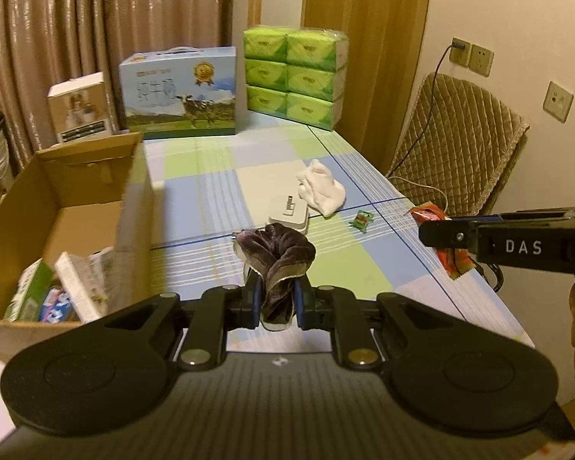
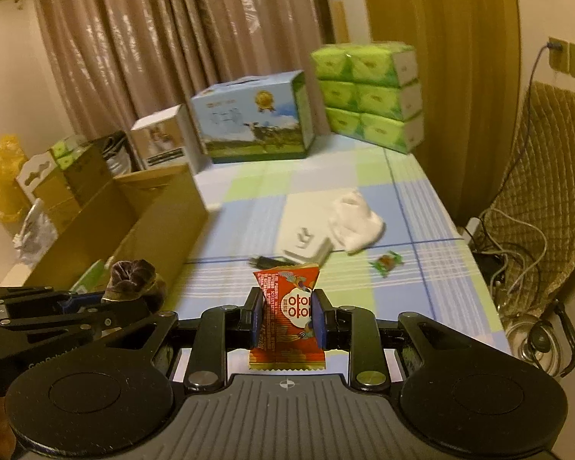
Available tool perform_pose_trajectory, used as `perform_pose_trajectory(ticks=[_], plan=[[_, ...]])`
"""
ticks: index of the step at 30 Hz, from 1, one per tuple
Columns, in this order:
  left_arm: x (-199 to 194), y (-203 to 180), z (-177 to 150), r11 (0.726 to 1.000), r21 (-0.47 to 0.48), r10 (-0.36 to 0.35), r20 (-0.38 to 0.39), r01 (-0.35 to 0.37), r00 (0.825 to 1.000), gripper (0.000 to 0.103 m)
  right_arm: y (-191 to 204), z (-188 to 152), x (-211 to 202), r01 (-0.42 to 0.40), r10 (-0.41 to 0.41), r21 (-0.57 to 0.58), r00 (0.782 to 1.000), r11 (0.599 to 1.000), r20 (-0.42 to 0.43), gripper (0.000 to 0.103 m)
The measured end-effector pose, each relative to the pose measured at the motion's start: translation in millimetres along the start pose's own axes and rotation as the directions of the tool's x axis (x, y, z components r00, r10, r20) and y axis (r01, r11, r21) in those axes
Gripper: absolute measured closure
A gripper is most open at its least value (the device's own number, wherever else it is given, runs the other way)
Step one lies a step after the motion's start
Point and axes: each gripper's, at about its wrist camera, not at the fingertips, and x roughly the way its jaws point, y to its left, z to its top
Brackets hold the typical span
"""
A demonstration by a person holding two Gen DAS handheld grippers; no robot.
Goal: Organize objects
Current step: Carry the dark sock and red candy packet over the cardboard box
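Observation:
My left gripper [image 1: 278,296] is shut on a dark purple-brown plush cloth [image 1: 278,258], held above the table. My right gripper [image 2: 286,318] is shut on a red snack packet [image 2: 289,312], also lifted off the table. In the left wrist view the right gripper [image 1: 427,234] comes in from the right with the red snack packet [image 1: 453,260] hanging from it. In the right wrist view the left gripper [image 2: 96,301] shows at the lower left with the plush cloth [image 2: 132,278]. An open cardboard box [image 1: 73,207] with several items inside stands at the left.
On the checked tablecloth [image 1: 211,191] lie a white sock [image 1: 322,188], a white plastic case [image 1: 287,212] and a small green candy [image 1: 360,220]. A blue milk carton box [image 1: 180,92], green tissue packs [image 1: 293,76] and a small white box [image 1: 80,107] stand at the back. A quilted chair [image 1: 456,142] is on the right.

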Motion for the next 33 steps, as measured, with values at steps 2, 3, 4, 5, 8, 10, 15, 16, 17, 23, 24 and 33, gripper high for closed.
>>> perform_pose_trajectory(ticks=[2, 3, 4, 5, 8, 10, 15, 16, 17, 23, 24, 33], plan=[[-13, 2, -2, 1.000, 0.009, 0.014, 0.005, -0.014, 1.000, 0.090, 11, -1, -6, -0.008, 0.008, -0.016, 1.000, 1.000, 0.004, 0.080], [-19, 4, -3, 1.000, 0.011, 0.020, 0.008, -0.020, 1.000, 0.090, 16, -2, -9, -0.011, 0.011, -0.021, 1.000, 1.000, 0.009, 0.080], [-24, 5, -4, 1.000, 0.007, 0.024, 0.009, -0.024, 1.000, 0.090, 20, -3, -12, -0.015, 0.015, -0.021, 1.000, 1.000, 0.012, 0.080], [-30, 7, -5, 1.000, 0.001, 0.026, 0.010, -0.026, 1.000, 0.090, 23, -4, -14, -0.019, 0.020, -0.020, 1.000, 1.000, 0.011, 0.080], [-42, 10, -9, 0.999, -0.002, 0.037, 0.013, -0.037, 0.999, 0.090, 34, -7, -18, -0.025, 0.025, -0.043, 1.000, 0.999, 0.008, 0.080], [-49, 13, -10, 0.999, -0.006, 0.037, 0.016, -0.037, 0.999, 0.090, 41, -8, -20, -0.028, 0.028, -0.050, 1.000, 0.998, 0.003, 0.080], [-63, 19, -16, 0.999, -0.015, 0.047, 0.027, -0.046, 0.999, 0.090, 55, -13, -24, -0.035, 0.034, -0.070, 0.999, 0.997, -0.007, 0.080], [-66, 20, -16, 0.999, -0.017, 0.049, 0.028, -0.049, 0.998, 0.090, 57, -14, -25, -0.039, 0.039, -0.073, 0.999, 0.997, -0.008, 0.080], [-68, 20, -17, 0.999, -0.020, 0.050, 0.028, -0.050, 0.998, 0.090, 59, -15, -26, -0.042, 0.042, -0.079, 0.999, 0.996, -0.008, 0.080], [-79, 26, -18, 0.998, -0.028, 0.058, 0.032, -0.057, 0.998, 0.090, 72, -17, -27, -0.057, 0.057, -0.099, 0.998, 0.993, -0.007, 0.079], [-80, 27, -17, 0.998, -0.029, 0.061, 0.033, -0.060, 0.998, 0.090, 73, -17, -27, -0.060, 0.059, -0.101, 0.998, 0.993, -0.007, 0.080], [-88, 42, -19, 0.995, -0.046, 0.090, 0.034, -0.088, 0.995, 0.090, 85, -15, -25, -0.077, 0.076, -0.121, 0.997, 0.990, -0.010, 0.080]])
